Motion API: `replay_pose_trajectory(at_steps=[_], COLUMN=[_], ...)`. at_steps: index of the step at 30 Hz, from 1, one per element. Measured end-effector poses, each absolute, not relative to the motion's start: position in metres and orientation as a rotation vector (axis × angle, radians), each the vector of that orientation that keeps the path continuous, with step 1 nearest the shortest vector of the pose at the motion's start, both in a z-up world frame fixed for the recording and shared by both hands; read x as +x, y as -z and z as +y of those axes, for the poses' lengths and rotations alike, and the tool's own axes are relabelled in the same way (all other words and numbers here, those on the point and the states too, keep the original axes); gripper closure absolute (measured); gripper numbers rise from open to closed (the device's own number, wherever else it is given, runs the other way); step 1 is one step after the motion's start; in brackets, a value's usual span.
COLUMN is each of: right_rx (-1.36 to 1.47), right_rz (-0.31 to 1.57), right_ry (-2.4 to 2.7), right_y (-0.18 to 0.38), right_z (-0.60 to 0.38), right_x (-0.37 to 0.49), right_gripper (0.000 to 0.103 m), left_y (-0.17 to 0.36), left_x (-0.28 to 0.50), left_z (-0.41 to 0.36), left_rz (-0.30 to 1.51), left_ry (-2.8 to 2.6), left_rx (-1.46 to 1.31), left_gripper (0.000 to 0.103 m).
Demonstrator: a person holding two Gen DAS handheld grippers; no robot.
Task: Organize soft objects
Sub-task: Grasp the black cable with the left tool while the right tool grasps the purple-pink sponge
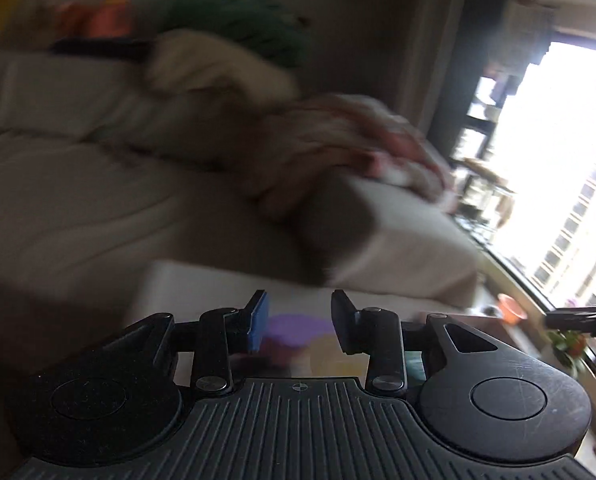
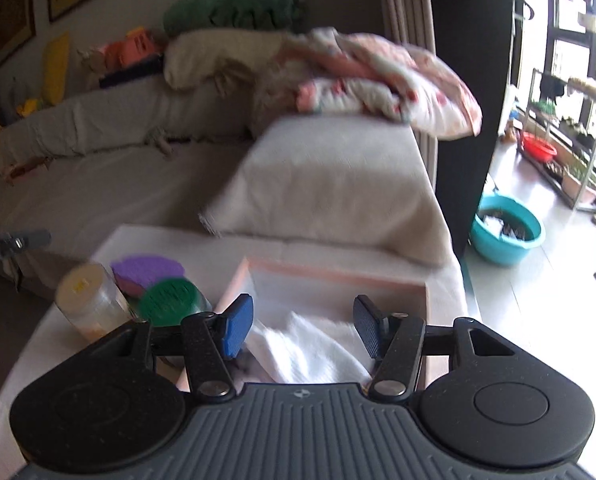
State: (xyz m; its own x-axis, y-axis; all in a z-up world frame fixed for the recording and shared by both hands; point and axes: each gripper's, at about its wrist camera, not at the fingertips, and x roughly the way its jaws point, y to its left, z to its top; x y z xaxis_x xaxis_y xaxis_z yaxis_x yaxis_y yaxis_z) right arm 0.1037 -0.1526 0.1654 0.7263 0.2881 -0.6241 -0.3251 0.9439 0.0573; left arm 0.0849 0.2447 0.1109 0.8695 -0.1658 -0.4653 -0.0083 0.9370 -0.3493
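Note:
A white cloth [image 2: 309,350] lies in a pink-rimmed tray [image 2: 337,274] on a white table [image 2: 178,240]. My right gripper [image 2: 303,328] is open and empty, just above the cloth. My left gripper [image 1: 298,326] is open and empty, over a purple pad [image 1: 294,328] and a yellowish lid, both blurred. In the right wrist view a purple pad [image 2: 148,270], a green lid [image 2: 170,300] and a clear jar with a pale lid [image 2: 84,296] stand left of the tray. The tip of my left gripper shows at the left edge [image 2: 14,242].
A beige sofa [image 2: 98,196] with a beige cushion [image 2: 329,176], a floral quilt [image 2: 377,80], a cream pillow [image 2: 218,56] and a green pillow [image 2: 234,4] stands behind the table. A teal basin [image 2: 505,234] and a red basin [image 2: 537,146] sit on the floor at right by the window.

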Motion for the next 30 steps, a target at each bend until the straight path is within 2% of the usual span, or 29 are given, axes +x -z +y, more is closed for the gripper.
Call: replay_pose_trajectory(at_steps=[3, 8, 15, 19, 23, 27, 30], right_rx=[-0.023, -0.032, -0.177, -0.225, -0.258, -0.236, -0.144], right_rz=[0.652, 0.657, 0.695, 0.712, 0.735, 0.847, 0.984], right_ry=[-0.401, -0.525, -0.610, -0.619, -0.608, -0.629, -0.643], right_y=[-0.185, -0.205, -0.203, -0.198, -0.194, -0.186, -0.175], right_z=[-0.128, -0.068, -0.004, 0.004, 0.013, 0.028, 0.041], right_x=[0.107, 0.114, 0.113, 0.116, 0.129, 0.161, 0.195], right_gripper=[0.045, 0.045, 0.045, 0.045, 0.045, 0.045, 0.045], left_y=[-0.085, -0.043, -0.015, -0.008, -0.002, 0.000, 0.003], left_x=[0.088, 0.112, 0.142, 0.158, 0.172, 0.185, 0.175], left_z=[0.279, 0.280, 0.264, 0.258, 0.255, 0.264, 0.273], left_rz=[0.609, 0.714, 0.665, 0.699, 0.723, 0.761, 0.757], left_ry=[0.049, 0.156, 0.290, 0.391, 0.455, 0.484, 0.453], left_rx=[-0.437, -0.453, -0.250, -0.113, -0.061, -0.182, -0.270], left_gripper=[0.065, 0.065, 0.065, 0.065, 0.069, 0.077, 0.079])
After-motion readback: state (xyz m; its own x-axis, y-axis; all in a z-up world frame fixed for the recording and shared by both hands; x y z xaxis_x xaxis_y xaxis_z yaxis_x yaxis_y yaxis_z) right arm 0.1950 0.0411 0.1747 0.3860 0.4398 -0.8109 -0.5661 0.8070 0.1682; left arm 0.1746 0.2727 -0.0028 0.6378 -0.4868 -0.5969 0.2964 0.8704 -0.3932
